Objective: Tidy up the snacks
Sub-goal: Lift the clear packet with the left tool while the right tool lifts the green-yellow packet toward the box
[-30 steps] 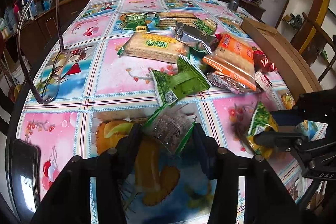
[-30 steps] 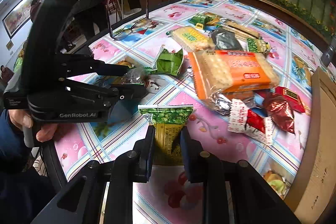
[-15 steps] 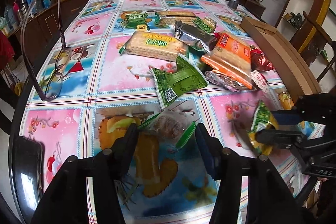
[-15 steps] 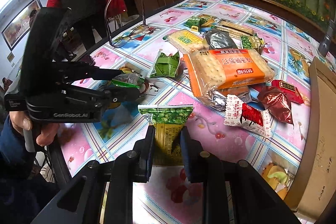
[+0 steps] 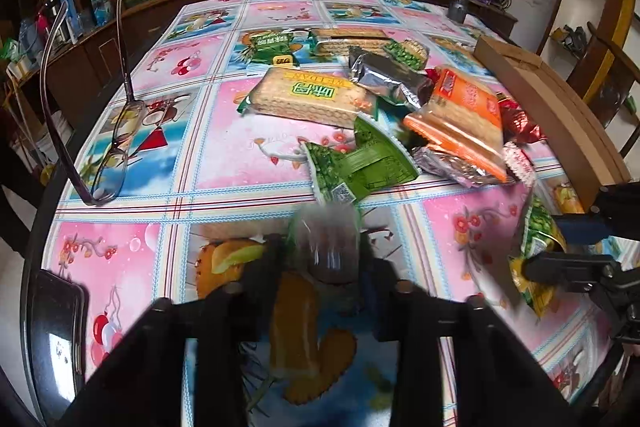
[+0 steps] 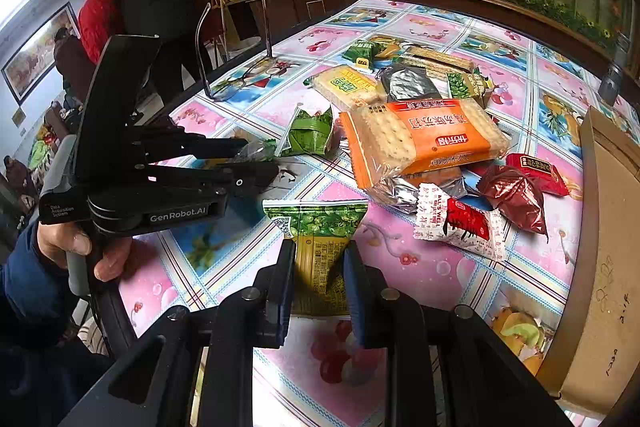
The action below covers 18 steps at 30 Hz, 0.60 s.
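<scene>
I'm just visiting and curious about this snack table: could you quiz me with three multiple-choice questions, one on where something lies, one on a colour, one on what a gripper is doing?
1. Where do the eyeglasses lie?
A. near the table's left edge
B. on the cardboard box
C. under the crackers

2. What colour is the big cracker pack?
A. blue
B. orange
C. purple

3. What is the right gripper doing?
A. hanging empty
B. pinching a green-and-yellow packet
C. holding eyeglasses

Answers: 1 A, they rest apart from the snacks; 2 B, its wrapper is orange; 3 B, the packet sits between its fingers.
</scene>
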Each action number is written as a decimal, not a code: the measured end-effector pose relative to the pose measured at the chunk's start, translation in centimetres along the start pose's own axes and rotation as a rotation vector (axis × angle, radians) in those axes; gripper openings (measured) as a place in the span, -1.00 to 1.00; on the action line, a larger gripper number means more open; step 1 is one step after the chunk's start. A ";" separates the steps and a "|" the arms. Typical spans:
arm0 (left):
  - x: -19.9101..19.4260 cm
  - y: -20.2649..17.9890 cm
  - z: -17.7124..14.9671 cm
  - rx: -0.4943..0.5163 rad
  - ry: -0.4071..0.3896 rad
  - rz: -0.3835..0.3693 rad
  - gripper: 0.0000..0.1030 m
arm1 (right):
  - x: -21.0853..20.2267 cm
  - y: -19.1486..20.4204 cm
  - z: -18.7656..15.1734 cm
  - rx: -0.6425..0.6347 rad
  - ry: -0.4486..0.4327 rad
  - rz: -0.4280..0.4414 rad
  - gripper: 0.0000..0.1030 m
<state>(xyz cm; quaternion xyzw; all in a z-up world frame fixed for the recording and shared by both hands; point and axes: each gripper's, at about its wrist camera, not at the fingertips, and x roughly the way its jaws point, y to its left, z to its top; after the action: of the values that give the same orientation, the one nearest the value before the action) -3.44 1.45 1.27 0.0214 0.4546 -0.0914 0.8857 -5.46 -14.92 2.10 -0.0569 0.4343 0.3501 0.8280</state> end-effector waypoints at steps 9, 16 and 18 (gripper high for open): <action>-1.3 0.7 1.1 -0.046 -0.022 -0.021 -0.63 | -1.1 -0.4 1.9 0.033 -0.060 -0.013 -0.50; -1.7 0.8 1.1 0.026 -0.060 0.023 0.28 | -1.2 -0.9 2.1 0.056 -0.077 0.002 -0.50; -1.3 0.3 1.1 0.065 -0.048 0.013 0.51 | -1.2 -1.0 2.0 0.062 -0.076 0.009 -0.50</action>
<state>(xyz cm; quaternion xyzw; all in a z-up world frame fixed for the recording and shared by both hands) -3.29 1.76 2.97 0.0508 0.4297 -0.1010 0.8959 -3.91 -15.53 3.99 -0.0159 0.4136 0.3422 0.8435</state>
